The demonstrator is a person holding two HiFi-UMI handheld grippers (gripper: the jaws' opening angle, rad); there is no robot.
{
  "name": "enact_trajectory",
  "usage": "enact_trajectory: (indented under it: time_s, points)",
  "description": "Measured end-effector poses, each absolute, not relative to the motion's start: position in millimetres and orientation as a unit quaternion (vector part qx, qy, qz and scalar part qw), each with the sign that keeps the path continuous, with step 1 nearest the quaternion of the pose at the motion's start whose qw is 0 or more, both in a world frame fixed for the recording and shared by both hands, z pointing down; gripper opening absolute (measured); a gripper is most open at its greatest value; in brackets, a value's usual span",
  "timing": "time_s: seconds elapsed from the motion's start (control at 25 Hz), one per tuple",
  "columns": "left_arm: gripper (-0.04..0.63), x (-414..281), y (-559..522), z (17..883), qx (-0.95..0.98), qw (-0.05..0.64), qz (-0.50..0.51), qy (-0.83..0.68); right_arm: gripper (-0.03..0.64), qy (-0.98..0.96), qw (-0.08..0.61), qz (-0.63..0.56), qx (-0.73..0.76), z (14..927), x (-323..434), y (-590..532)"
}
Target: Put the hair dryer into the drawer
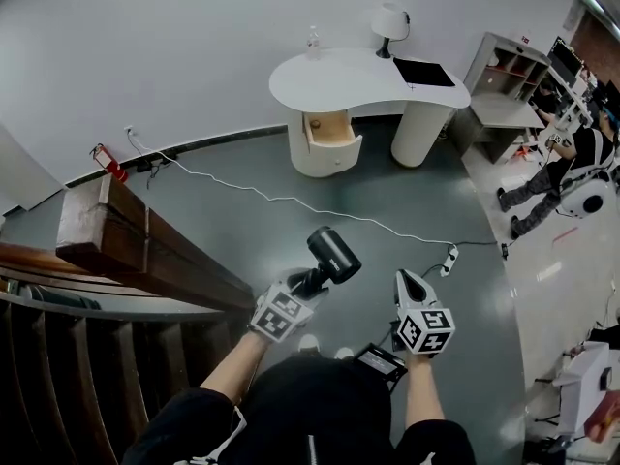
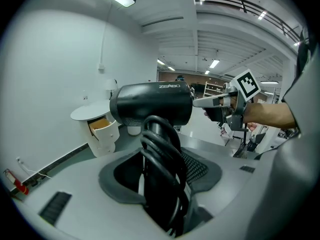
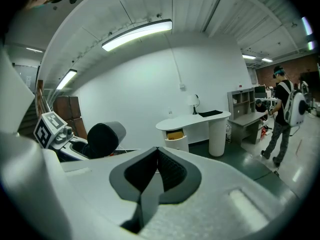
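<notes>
At the far left a wooden rail runs along the stairs, and a small red object sits at the foot of the wall just behind it. From there a white cable trails rightward over the grey floor. The left claw is low in the head view, left of centre. Its jaws stand wide but are clamped on the handle of the black dryer, which has its cord wound round that handle. The dryer is in the air above the floor with its barrel lying across the claw, well apart from the desk. Beyond it, by the wall, is the white desk. Its drawer is pulled open and shows a wooden inside. A bottle stands on the desk's left part, a white lamp stands at its back edge, and a flat black item lies to the right of the lamp. The right claw is just beside the dryer, on its right. Its jaws are closed together with nothing between them. The cable ends at a power strip on the floor just past the right claw. Farther right a grey shelf stands next to the desk, and a person stands at the right edge of the room.
</notes>
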State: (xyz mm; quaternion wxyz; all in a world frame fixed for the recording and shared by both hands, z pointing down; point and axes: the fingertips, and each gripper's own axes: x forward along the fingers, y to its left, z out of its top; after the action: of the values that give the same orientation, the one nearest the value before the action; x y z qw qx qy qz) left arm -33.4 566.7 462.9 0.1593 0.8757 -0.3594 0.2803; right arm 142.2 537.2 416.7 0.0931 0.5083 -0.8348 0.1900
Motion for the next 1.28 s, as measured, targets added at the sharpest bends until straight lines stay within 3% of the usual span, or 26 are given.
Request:
enact_trajectory:
  time_s: [1.28]
  points:
    - [0.221, -63.9, 481.0, 479.1, 0.869, 0.169, 0.294, -0.361, 0.002, -0.835, 0.09, 0.215, 0.499, 433.9, 116.8, 457.7]
